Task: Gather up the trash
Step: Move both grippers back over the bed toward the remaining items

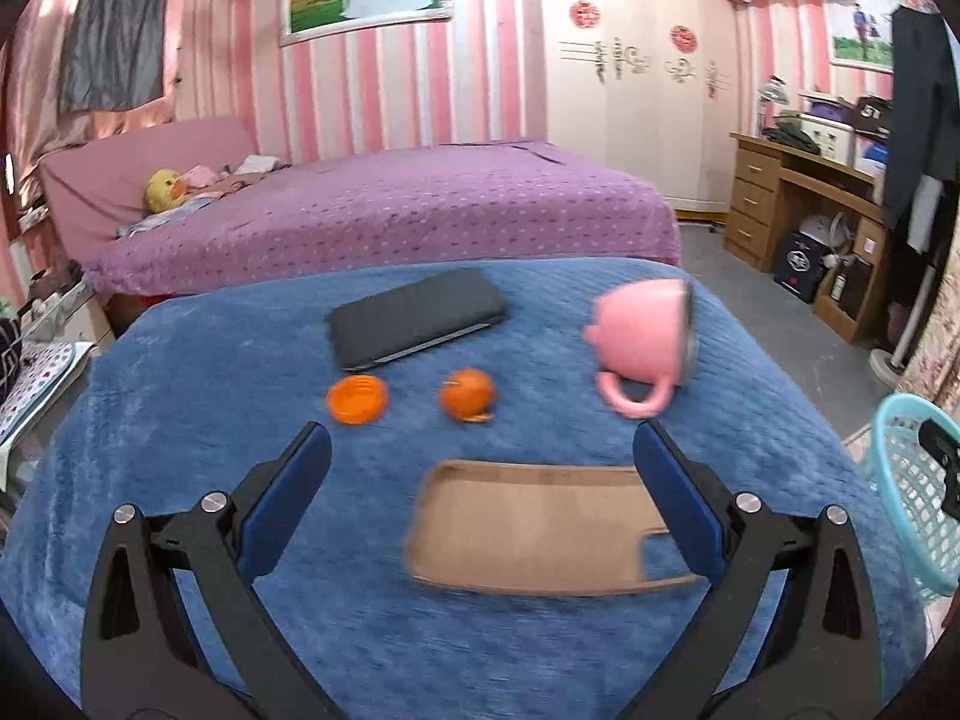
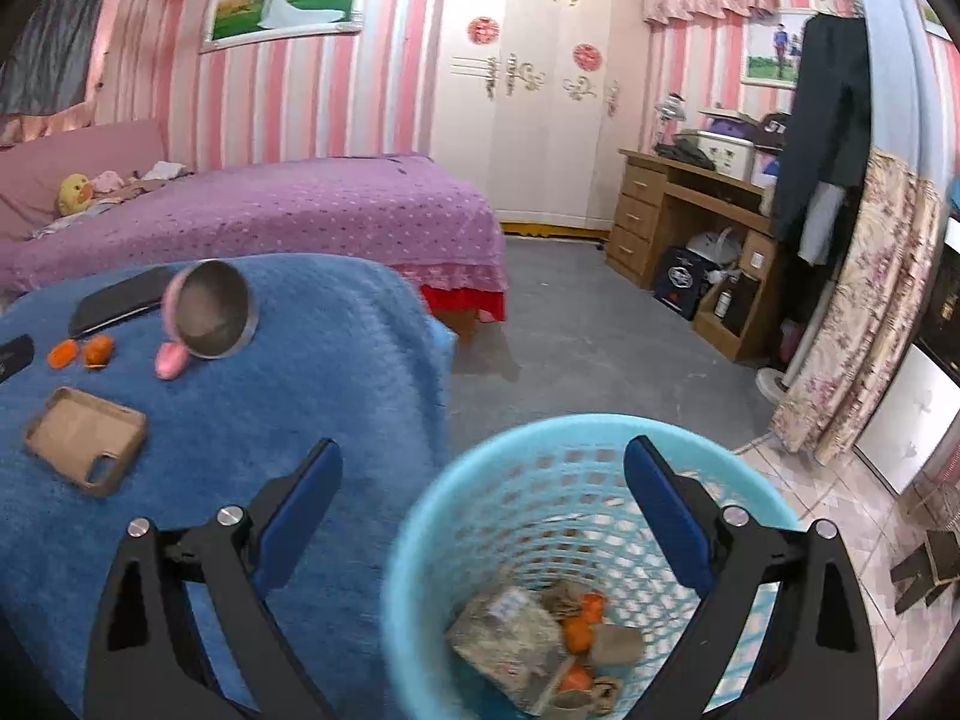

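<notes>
Two pieces of orange peel [image 1: 356,399] [image 1: 467,393] lie on the blue blanket [image 1: 240,360], just beyond my open, empty left gripper [image 1: 480,450]. They also show small in the right wrist view [image 2: 63,353] [image 2: 98,350]. My right gripper [image 2: 483,468] is open and empty above the light blue mesh bin [image 2: 456,480], which stands on the floor beside the blanket. Inside the bin lie orange peel bits [image 2: 579,633] and crumpled paper and cardboard [image 2: 504,630].
A brown phone case [image 1: 528,528] lies by my left gripper. A tipped pink mug [image 1: 642,342] and a black phone [image 1: 414,318] lie farther back. The bin [image 1: 912,480] is at the right edge. Behind are a purple bed [image 1: 390,204], wardrobe and wooden desk [image 2: 690,228].
</notes>
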Tool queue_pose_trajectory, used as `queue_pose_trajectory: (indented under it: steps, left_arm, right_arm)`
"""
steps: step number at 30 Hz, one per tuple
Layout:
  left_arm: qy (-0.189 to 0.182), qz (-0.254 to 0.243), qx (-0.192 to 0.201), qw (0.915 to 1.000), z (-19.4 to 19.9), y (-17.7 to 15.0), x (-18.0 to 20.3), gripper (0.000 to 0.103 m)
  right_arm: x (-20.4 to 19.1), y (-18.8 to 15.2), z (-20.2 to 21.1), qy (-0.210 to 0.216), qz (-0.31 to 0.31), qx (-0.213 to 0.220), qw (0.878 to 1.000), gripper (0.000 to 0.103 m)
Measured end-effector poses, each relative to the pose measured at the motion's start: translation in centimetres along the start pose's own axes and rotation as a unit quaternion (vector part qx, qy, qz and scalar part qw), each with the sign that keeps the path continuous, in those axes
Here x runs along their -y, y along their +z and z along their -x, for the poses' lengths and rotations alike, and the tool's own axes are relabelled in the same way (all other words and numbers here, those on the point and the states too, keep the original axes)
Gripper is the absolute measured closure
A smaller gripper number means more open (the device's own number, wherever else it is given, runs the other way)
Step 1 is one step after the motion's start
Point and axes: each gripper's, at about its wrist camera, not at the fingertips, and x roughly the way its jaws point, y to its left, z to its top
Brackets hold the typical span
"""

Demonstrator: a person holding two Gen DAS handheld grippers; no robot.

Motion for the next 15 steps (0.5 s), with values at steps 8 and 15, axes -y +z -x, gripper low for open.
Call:
queue_pose_trajectory:
  steps: [8,15]
  left_arm:
    - [0.033,0.006,-0.024,0.9991,-2.3,0.5,-6.5,0.006]
    - [0.057,0.006,-0.038,0.9976,-4.5,1.0,-11.4,0.006]
  right_arm:
    - [-8.1,0.5,0.3,0.066,0.022,0.001,0.998,0.010]
    - [-16.2,0.5,-1.3,0.120,0.079,-0.022,0.989,0.010]
